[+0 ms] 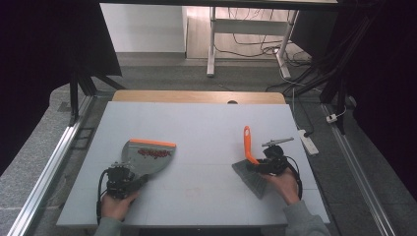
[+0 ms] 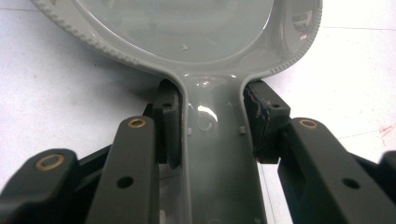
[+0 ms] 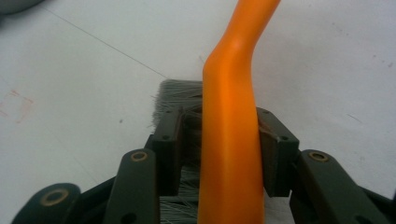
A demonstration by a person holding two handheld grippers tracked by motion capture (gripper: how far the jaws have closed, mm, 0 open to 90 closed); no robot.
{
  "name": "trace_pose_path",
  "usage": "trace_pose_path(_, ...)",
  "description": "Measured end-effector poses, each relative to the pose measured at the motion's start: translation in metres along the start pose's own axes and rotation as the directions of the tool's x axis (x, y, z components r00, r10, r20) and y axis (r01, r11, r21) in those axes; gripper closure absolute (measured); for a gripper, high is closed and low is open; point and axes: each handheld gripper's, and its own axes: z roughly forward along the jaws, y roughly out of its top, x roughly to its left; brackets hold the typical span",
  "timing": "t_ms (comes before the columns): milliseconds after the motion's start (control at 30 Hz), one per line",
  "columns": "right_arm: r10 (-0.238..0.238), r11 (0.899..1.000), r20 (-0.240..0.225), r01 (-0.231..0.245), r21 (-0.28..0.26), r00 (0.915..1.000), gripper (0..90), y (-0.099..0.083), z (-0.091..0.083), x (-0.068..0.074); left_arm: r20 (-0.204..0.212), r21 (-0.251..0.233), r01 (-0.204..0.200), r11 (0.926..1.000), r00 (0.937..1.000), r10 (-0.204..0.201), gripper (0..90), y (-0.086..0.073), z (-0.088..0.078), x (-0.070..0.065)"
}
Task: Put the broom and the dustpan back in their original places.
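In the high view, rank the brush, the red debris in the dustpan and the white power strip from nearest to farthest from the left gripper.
From the left gripper, which clamps the dustpan's handle:
1. Red debris, just ahead in the pan near its orange lip.
2. Brush, across the table in the right gripper.
3. White power strip, on the floor beyond the table's right edge.

Black fingers with brass rivets; sleeves apparently grey.

dustpan: 1; brush: 1; tongs: 2 — left tongs, right tongs
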Motion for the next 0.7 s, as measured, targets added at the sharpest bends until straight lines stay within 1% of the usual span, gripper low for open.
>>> trace_pose_path(67,-0.005,1.0,0.002,0.005,0.002,1.0,55.7,0.0001,0.001,-0.0021,0.004,0.0,0.001,1.0,1.0,-0.001,59.9,0.0001,0.0,0.0)
trace_pose_path(200,-0.016,1.0,0.026,0.016,0.013,0.9995,52.4,0.0002,0.0036,-0.0043,0.012,0.001,-0.002,1.0,0.9999,0.002,56.9,-0.0002,-0.0003,-0.001)
trace_pose_path(233,-0.02,1.0,0.029,0.019,0.017,0.9994,51.9,0.0001,0.0042,-0.0051,0.016,0.001,-0.003,1.0,0.9999,0.003,55.5,-0.0002,-0.0005,-0.0012)
trace_pose_path(367,-0.015,1.0,0.026,0.015,0.022,0.9996,50.5,0.0001,0.0061,-0.0067,0.006,-0.013,-0.005,0.9999,1.0,0.005,45.5,-0.0005,-0.002,-0.0027)
trace_pose_path(500,-0.018,0.999,0.03,0.018,0.027,0.9994,49.4,0.0003,0.0074,-0.0069,0.01,-0.016,-0.01,0.9998,0.9999,0.01,40.4,-0.0004,-0.0033,-0.0017)
trace_pose_path(633,-0.023,0.999,0.036,0.021,0.033,0.9991,47.4,0.0005,0.0084,-0.0073,0.005,-0.024,-0.015,0.9996,0.9999,0.015,34.3,-0.0009,-0.0057,-0.0009)
trace_pose_path(667,-0.024,0.999,0.043,0.022,0.034,0.9988,46.8,0.0006,0.0086,-0.0072,0.005,-0.027,-0.016,0.9995,0.9999,0.016,33.0,-0.0012,-0.0064,-0.0007)
trace_pose_path(700,-0.029,0.999,0.059,0.027,0.036,0.9978,46.5,0.0005,0.0087,-0.0067,0.003,-0.027,-0.02,0.9994,0.9998,0.02,32.0,-0.0014,-0.0073,-0.0006)
